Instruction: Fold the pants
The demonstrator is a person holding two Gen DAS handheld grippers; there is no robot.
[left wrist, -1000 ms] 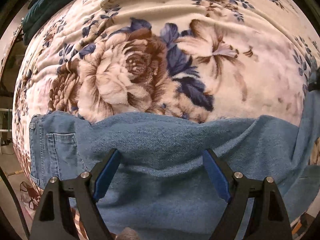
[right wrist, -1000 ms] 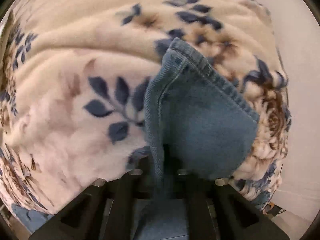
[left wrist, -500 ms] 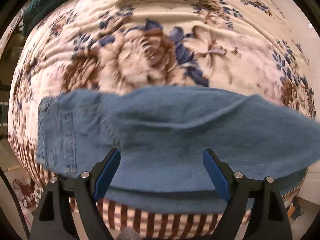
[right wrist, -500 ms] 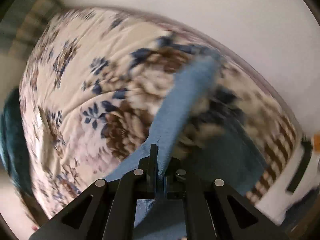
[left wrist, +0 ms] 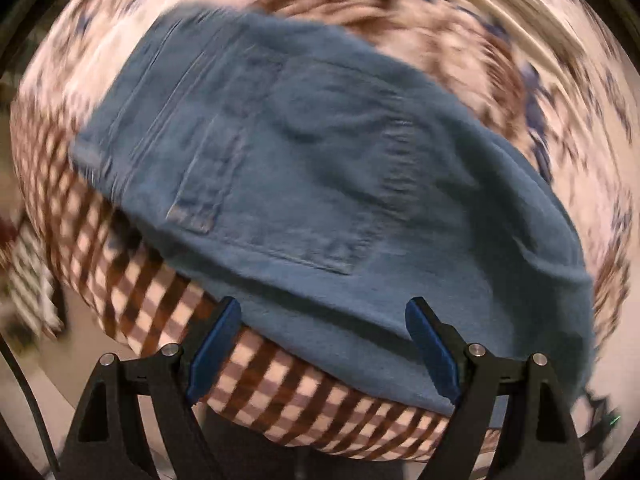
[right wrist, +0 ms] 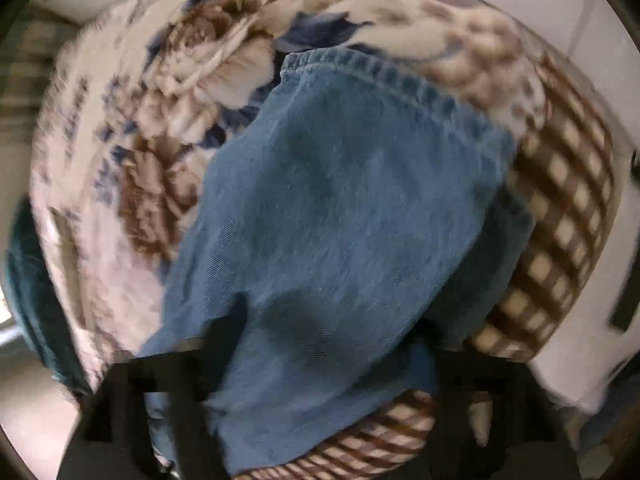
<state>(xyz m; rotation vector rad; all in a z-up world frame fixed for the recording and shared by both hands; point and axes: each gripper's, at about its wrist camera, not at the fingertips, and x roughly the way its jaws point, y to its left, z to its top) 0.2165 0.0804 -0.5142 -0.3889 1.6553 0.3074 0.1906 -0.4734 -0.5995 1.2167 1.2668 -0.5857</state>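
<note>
Your left gripper (left wrist: 320,320) is released: its two blue-padded fingers (left wrist: 214,342) stand wide apart with nothing between them. It hangs just off the near edge of the bed, and the pants (left wrist: 320,168) lie beyond the fingertips, not touched by either pad. In the left wrist view the denim is spread flat on the blanket (left wrist: 460,32), with a back pocket (left wrist: 304,176) facing up and the waistband toward the upper left. The near edge of the pants runs along the checked border (left wrist: 132,280) of the blanket, which hangs down the side of the bed. This view is heavily blurred, so finer detail is lost.

Your right gripper (right wrist: 320,344) also looks spread: its dark fingers (right wrist: 228,332) sit far apart at the bottom of the right wrist view, with a bit of blue pad showing on the right one. A pant leg drapes over and between them, so you cannot tell whether cloth is pinched by either finger; the jaws are not clenched together on it. The leg runs up from the gripper to its stitched hem (right wrist: 376,68), which lies on the floral part of the blanket. To the right of the leg the checked border curves down. A dark teal cloth (right wrist: 28,280) lies at the far left edge of the bed.
</note>
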